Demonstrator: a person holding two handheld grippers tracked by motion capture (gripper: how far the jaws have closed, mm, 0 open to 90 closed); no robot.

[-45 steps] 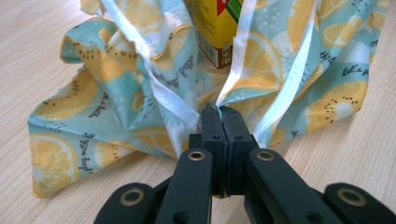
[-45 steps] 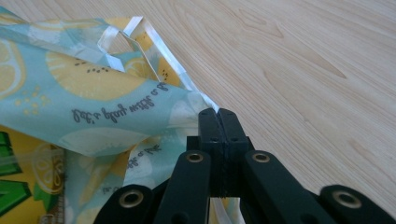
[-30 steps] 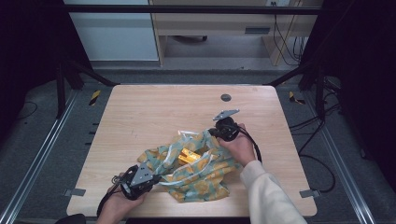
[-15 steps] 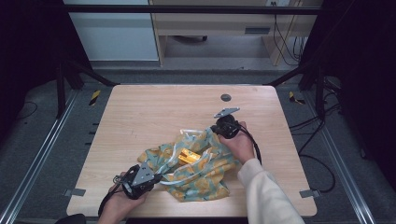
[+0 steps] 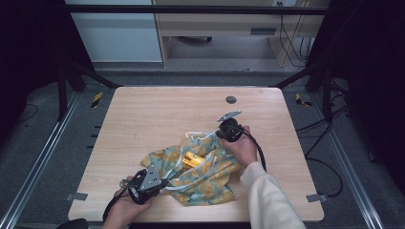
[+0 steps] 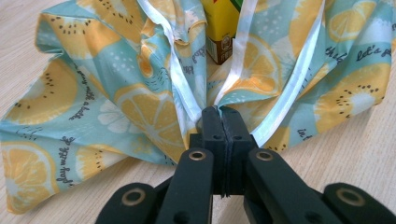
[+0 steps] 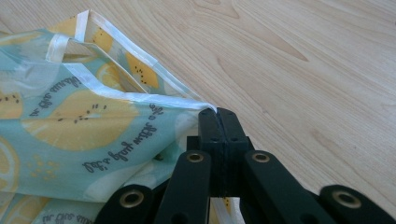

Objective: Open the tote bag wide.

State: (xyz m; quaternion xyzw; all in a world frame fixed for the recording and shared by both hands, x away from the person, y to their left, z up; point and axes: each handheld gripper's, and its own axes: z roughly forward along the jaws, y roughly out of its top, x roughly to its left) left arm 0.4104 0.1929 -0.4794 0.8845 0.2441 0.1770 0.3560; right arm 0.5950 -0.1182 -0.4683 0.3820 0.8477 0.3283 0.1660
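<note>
1. A light wooden table [image 5: 157,114] carries a crumpled teal bag [image 5: 200,174] printed with orange and lemon slices; it lies in the lower middle of the high view.
2. A small yellow carton [image 5: 191,160] rests among the bag's folds. In the left gripper view only its lower part shows, cut off by the top edge, so its label is hard to read.
3. The left gripper [image 5: 160,180], at the lower left of the high view, has its fingers pressed together on the bag's white-trimmed edge [image 6: 187,100]; the pinched cloth itself is hidden between them.
4. The right gripper [image 5: 220,137], right of centre, has its fingers closed on the bag's far edge near a white handle [image 7: 112,46].
5. A white sleeve [image 5: 267,200] runs off the bottom edge of the high view.
6. A small dark round disc [image 5: 231,99] sits in the table top near its far edge; what it is cannot be made out.
</note>
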